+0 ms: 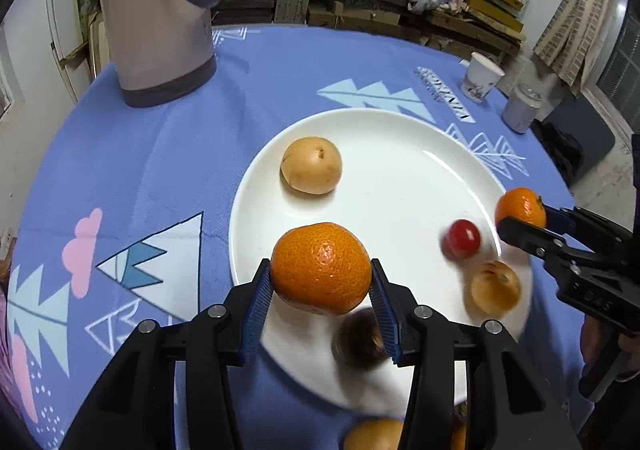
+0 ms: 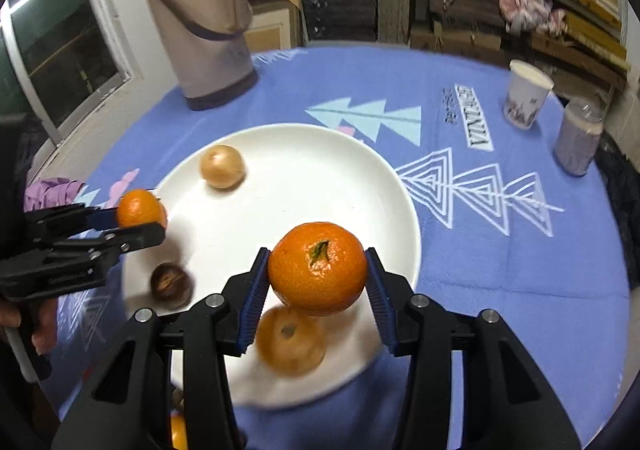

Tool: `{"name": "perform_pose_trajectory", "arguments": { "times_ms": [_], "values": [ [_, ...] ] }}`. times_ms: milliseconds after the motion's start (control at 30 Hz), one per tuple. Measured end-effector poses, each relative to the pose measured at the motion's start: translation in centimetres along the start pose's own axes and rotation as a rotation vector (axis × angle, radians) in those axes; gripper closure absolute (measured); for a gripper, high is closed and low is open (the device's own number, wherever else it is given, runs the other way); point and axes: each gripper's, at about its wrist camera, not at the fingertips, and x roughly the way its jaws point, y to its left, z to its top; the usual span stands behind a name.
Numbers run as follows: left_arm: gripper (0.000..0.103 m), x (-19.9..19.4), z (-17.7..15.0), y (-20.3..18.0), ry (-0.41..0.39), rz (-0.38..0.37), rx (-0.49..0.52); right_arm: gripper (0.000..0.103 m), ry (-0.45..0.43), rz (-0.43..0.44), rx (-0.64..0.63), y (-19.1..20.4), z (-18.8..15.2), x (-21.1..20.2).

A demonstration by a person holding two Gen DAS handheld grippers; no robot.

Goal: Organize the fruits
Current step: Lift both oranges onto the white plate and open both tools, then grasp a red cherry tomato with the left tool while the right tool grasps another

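White plate (image 1: 400, 138): we count 4 items on it, 1 tan fruit (image 1: 311, 165) far side, 1 red (image 1: 461, 239), 1 golden (image 1: 495, 287), 1 dark brown (image 1: 357, 339). Above its near rim, left gripper (image 1: 322, 276) clamps 1 mandarin (image 1: 321, 268); right gripper (image 2: 318, 272) clamps another mandarin (image 2: 318, 268).

The blue printed tablecloth (image 2: 500, 250) carries one block of white capital lettering (image 2: 478, 118), set between the pale-blue tree motif and the white paper cup (image 2: 526, 94). The lettering runs sideways in the right wrist view and is blurred; individual letters cannot be read with confidence. In the left wrist view the same lettering (image 1: 444, 92) is equally unclear. The cup bears a dark print, illegible. Embossed characters on the black gripper body (image 1: 596, 300) cannot be made out.
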Motion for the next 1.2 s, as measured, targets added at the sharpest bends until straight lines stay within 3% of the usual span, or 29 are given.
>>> {"name": "perform_pose_trajectory", "arguments": {
  "times_ms": [200,333,500,567,700,833,1000,1200],
  "values": [
    [0.054,2.2,0.7,0.4,0.020,0.023,-0.008,0.055,0.025,0.012,0.053,-1.1,0.8,2.4],
    [0.032,1.5,0.7,0.3,0.001,0.016,-0.012,0.048,0.001,0.006,0.053,-1.1,0.5,1.4],
    [0.029,-0.9,-0.1,0.3,-0.036,0.018,-0.006,0.044,-0.037,0.017,0.038,-0.9,-0.9,-1.9],
    [0.028,-2.2,-1.1,0.4,-0.044,0.010,0.006,0.043,-0.049,0.019,0.007,-0.4,-2.2,-3.8],
    [0.026,-4.8,-3.5,0.4,-0.068,0.015,0.025,0.029,-0.090,-0.015,-0.054,0.6,-5.7,-7.5],
    [0.016,-7.3,-6.3,0.2,-0.094,0.012,0.036,0.018,-0.109,-0.046,-0.088,1.2,-9.4,-10.1],
    [0.014,-9.6,-10.9,-0.1,-0.113,0.013,0.057,0.016,-0.115,-0.036,-0.047,1.8,-14.5,-12.5],
    [0.014,-9.9,-15.0,-0.5,-0.069,-0.005,0.047,0.016,-0.111,-0.039,-0.060,3.5,-18.9,-14.1]
  ]
}}
